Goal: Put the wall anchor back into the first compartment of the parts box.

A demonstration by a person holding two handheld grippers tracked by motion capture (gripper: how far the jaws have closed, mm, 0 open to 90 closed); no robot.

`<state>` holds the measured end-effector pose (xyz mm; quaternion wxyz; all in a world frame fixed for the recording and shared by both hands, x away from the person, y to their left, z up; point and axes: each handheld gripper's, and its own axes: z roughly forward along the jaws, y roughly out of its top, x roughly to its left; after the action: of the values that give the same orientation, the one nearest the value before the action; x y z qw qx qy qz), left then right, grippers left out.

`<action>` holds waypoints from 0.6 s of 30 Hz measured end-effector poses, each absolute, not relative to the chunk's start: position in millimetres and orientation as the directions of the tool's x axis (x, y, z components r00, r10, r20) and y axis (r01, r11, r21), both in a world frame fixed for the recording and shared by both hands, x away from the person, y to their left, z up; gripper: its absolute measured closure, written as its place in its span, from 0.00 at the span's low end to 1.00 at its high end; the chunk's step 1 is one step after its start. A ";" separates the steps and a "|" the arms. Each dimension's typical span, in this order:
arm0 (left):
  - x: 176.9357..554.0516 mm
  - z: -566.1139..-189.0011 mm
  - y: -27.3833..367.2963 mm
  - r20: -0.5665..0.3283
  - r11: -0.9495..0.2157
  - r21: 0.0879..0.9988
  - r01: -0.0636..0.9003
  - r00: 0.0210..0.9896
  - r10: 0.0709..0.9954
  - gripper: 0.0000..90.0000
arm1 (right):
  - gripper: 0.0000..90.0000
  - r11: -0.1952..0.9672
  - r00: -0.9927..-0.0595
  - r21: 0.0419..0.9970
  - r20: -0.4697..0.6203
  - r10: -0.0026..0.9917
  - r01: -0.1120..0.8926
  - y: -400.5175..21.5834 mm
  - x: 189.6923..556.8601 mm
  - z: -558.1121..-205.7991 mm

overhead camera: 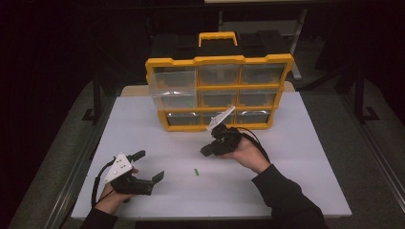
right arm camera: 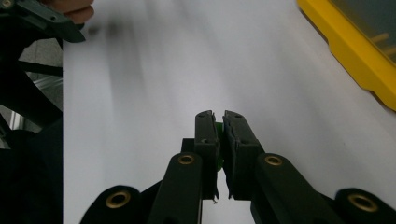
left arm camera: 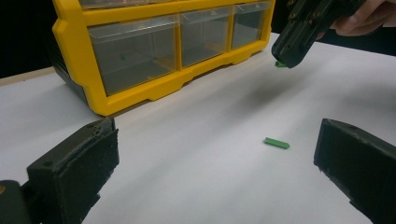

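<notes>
Near the front left corner of the white table, the left gripper rests with jaws wide apart, holding nothing. One green piece lies mid-table. A second green piece is clamped in the right gripper, before the single yellow organizer at the back edge.

A drawer cabinet stands at the back of the bench. Before it, a small peg lies between the left claw and the right claw, which pinches another peg.
</notes>
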<state>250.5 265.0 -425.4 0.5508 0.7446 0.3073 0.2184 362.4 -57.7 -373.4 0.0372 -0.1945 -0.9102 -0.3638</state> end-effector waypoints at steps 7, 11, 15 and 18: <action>250.2 -425.2 265.1 -0.015 -0.202 0.955 0.216 0.718 0.696 0.00 | 0.93 0.651 -0.920 0.654 0.215 0.327 0.385 -60.0 364.3 -363.6; 250.1 -425.2 265.2 -0.018 -0.200 0.955 0.219 0.717 0.697 0.00 | 0.93 0.641 -0.920 0.664 0.219 0.326 0.385 -61.5 366.3 -356.2; 250.1 -425.4 265.1 -0.016 -0.205 0.954 0.220 0.717 0.697 0.00 | 0.93 0.635 -0.923 0.674 0.214 0.321 0.377 -62.8 368.9 -349.9; 250.1 -425.4 265.1 -0.015 -0.206 0.954 0.220 0.717 0.697 0.00 | 0.93 0.629 -0.925 0.683 0.217 0.313 0.373 -63.1 370.3 -344.9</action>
<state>250.1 265.1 -425.4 0.5501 0.7456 0.3073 0.2168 370.3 -63.1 -344.9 0.0385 -0.1903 -0.9015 -0.3867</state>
